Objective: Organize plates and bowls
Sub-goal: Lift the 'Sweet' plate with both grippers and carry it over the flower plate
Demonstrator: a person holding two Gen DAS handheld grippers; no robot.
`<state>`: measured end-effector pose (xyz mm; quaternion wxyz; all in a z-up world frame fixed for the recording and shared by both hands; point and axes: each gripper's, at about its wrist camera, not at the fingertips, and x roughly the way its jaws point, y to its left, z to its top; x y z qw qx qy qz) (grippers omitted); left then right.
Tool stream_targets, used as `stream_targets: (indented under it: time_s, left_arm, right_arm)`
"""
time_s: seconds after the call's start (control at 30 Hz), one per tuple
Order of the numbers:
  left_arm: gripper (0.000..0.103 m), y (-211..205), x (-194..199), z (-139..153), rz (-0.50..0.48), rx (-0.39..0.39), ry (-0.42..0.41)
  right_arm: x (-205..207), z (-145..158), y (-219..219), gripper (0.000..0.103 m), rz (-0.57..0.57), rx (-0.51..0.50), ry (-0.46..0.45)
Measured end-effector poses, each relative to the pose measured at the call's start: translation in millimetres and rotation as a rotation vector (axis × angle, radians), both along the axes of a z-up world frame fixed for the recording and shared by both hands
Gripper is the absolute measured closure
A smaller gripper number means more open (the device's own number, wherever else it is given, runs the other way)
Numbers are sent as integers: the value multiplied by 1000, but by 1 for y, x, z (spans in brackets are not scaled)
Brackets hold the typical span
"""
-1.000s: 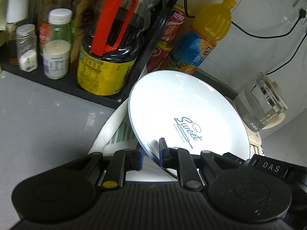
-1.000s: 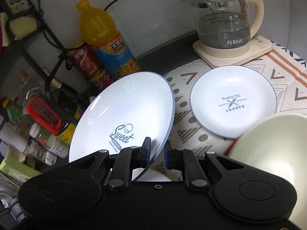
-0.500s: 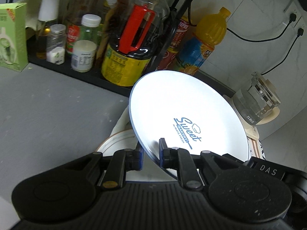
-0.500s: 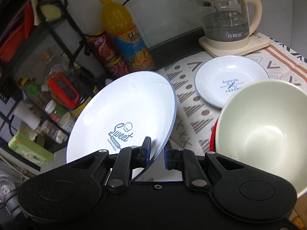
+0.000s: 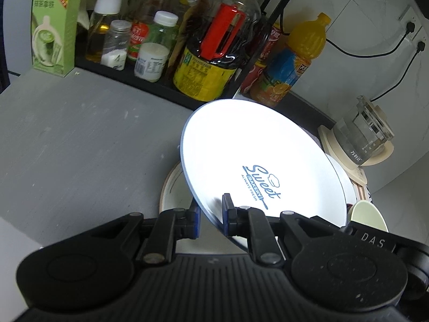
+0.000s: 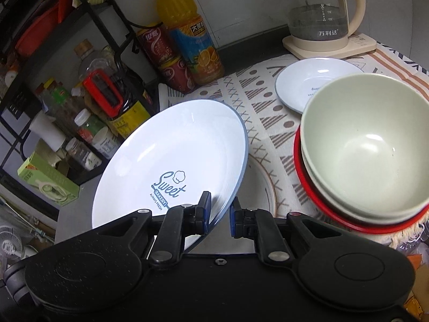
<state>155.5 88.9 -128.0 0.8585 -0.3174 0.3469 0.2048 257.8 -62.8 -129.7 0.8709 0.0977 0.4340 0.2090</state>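
Both grippers hold one large white "Sweet Bakery" plate [image 5: 257, 161] by its near rim, tilted above the counter. My left gripper [image 5: 210, 220] is shut on it, and my right gripper [image 6: 218, 214] is shut on the same plate [image 6: 171, 158]. Beneath it lies a brown-rimmed plate [image 5: 170, 190] on the patterned mat, seen at the right edge of the held plate in the right wrist view [image 6: 265, 187]. A pale green bowl [image 6: 367, 145] sits stacked in a red bowl [image 6: 300, 161] at right. A small white bakery plate [image 6: 303, 80] lies near the kettle.
A black rack [image 5: 150, 80] with oil and spice bottles stands at the back left. An orange juice bottle [image 6: 190, 29], red cans [image 6: 161, 45] and a glass kettle [image 6: 319, 13] line the wall. A green carton [image 5: 52, 26] stands on the grey counter [image 5: 80, 139].
Both grippers have pulled back and up with the plate. The stacked bowls and the brown-rimmed plate have come further into view, and more of the rack shows.
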Motion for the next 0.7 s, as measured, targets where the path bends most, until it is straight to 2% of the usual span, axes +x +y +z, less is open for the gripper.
stream_targets:
  time_s: [0.37,0.7]
  left_arm:
    - [89,-2,-16,-16,-11,-10,36]
    - [89,0,-10,-31,-30,-23,80]
  right_arm:
    - [-12,-18,1,89,10,-42,28]
    - [-6,-26,7,89,11,-86,55]
